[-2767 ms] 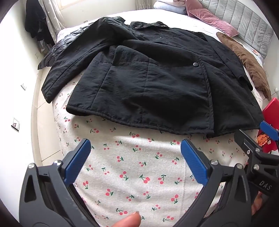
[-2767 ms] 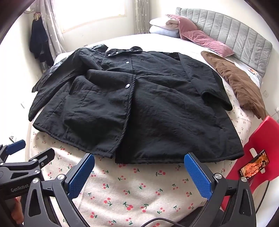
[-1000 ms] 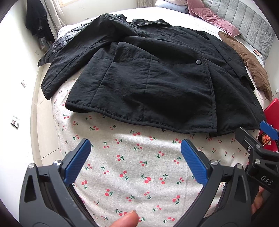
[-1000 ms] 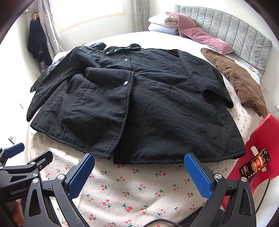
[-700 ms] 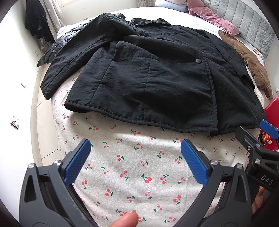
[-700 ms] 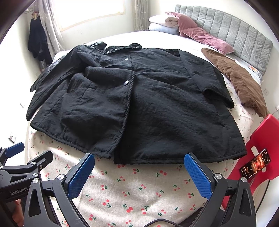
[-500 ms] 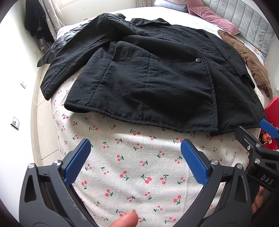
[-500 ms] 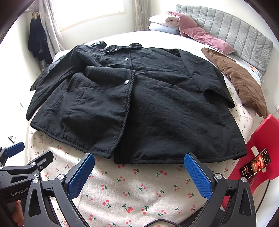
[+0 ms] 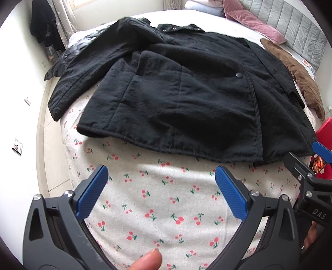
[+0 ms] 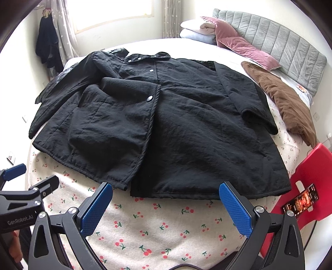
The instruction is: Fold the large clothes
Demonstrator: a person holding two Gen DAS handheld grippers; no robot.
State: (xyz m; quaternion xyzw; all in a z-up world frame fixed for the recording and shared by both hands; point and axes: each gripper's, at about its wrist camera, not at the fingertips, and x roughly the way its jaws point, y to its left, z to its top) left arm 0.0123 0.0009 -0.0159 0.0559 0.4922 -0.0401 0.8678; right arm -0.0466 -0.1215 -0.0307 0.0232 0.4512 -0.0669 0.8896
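Left gripper [image 9: 159, 191] nearer black coat [image 9: 186, 99]; jaws spread.

wrist views – bed foot, facing headboard [image 10: 269, 39] | shared – jacket [image 9: 186, 93]

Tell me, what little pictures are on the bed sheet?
Little red cherries with green stems, on a cream bed sheet. The left wrist view shows them best.

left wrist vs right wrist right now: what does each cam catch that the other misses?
Only left wrist: the person's fingertip at the bottom edge.
Only right wrist: the window, the white pillows, the whole red chair with a phone on it.
Both: the black coat spread flat, the cherry-print sheet, the brown garment, and both open grippers, left gripper and right gripper, short of the hem.
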